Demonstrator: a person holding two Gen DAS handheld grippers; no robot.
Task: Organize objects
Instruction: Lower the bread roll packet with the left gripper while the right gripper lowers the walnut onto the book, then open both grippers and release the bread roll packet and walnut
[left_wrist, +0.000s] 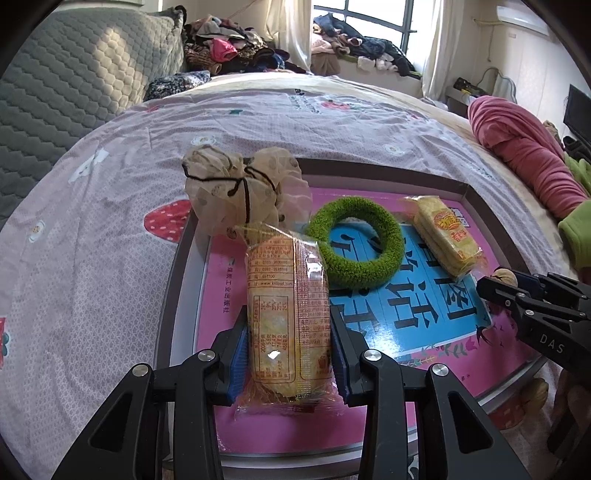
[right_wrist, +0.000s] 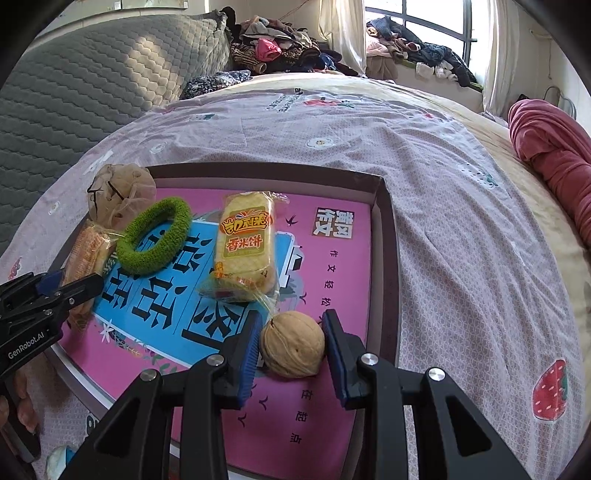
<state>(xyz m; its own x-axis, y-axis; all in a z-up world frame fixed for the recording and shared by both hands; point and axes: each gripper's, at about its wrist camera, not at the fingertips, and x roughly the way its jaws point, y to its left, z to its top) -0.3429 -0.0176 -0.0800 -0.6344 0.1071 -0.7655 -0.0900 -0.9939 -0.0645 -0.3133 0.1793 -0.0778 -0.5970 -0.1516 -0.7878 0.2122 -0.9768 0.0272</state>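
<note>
Left gripper (left_wrist: 288, 354): blue pads squeezed onto a rice cracker pack (left_wrist: 286, 317), back label facing up, so it's pinching that one for sure.
Held pack: long end pointing away from the camera, sitting low over the pink book (left_wrist: 258, 424); can't tell if it's touching or just lifted.
Right gripper (right_wrist: 291, 354): pads on both sides of a walnut (right_wrist: 292, 344), looks clamped on it, the left pad maybe a hair off though.
Walnut: near the right edge of the book cover, just in front of the second cracker pack (right_wrist: 246, 243).
Second cracker pack: face up, yellow label, lying on the blue part of the cover.
Green hair tie (left_wrist: 354, 243): fuzzy ring between the two packs, touching the held pack's far corner.
Beige scrunchie (left_wrist: 240, 192): at the far left corner of the tray, with a thin black band wrapped round it.
Tray (right_wrist: 388, 229): dark-rimmed shallow box holding the book, sits on the strawberry-print bedsheet (right_wrist: 461, 240).
Background: grey quilted headboard (left_wrist: 74, 74), clothes pile (left_wrist: 229, 48) by the window, pink blanket (left_wrist: 524, 147) on the right.
</note>
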